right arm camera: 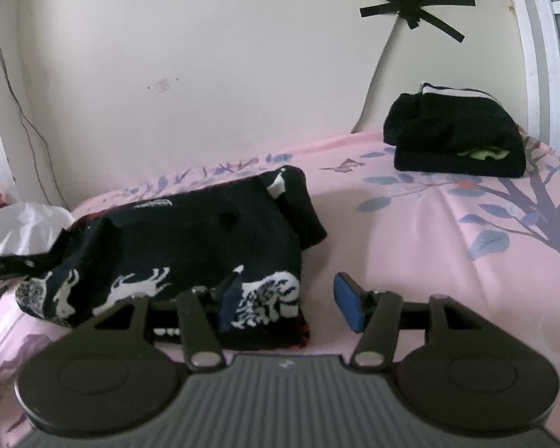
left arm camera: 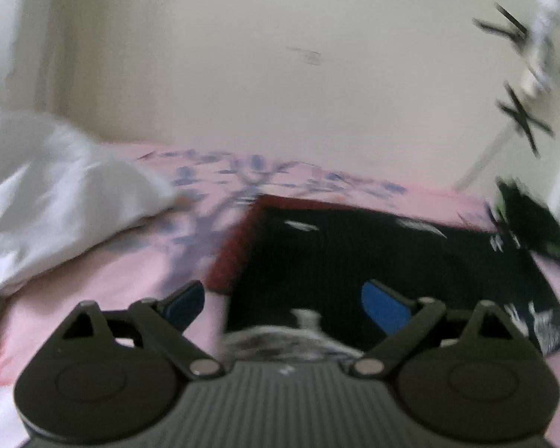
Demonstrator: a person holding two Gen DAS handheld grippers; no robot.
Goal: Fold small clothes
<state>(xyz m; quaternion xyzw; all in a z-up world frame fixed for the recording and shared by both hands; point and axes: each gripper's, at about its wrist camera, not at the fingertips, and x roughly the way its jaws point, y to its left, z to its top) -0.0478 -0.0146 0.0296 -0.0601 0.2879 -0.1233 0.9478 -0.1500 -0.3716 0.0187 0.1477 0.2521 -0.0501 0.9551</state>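
Black knit sweater (right arm camera: 190, 246) with white animals lies partly folded on the pink bed sheet (right arm camera: 429, 246). Left gripper (left arm camera: 287, 298) hovers over it, jaws spread wide, nothing between them. Right gripper (right arm camera: 287, 300) sits at the hem, jaws half spread, probably lining up the next fold.

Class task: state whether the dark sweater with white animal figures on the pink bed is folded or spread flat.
Folded. The dark sweater lies as a compact block, a sleeve doubled over its top and layered edges at the near corner.

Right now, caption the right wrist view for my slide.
Open right gripper beside dark animal-print garment on pink bedsheet.
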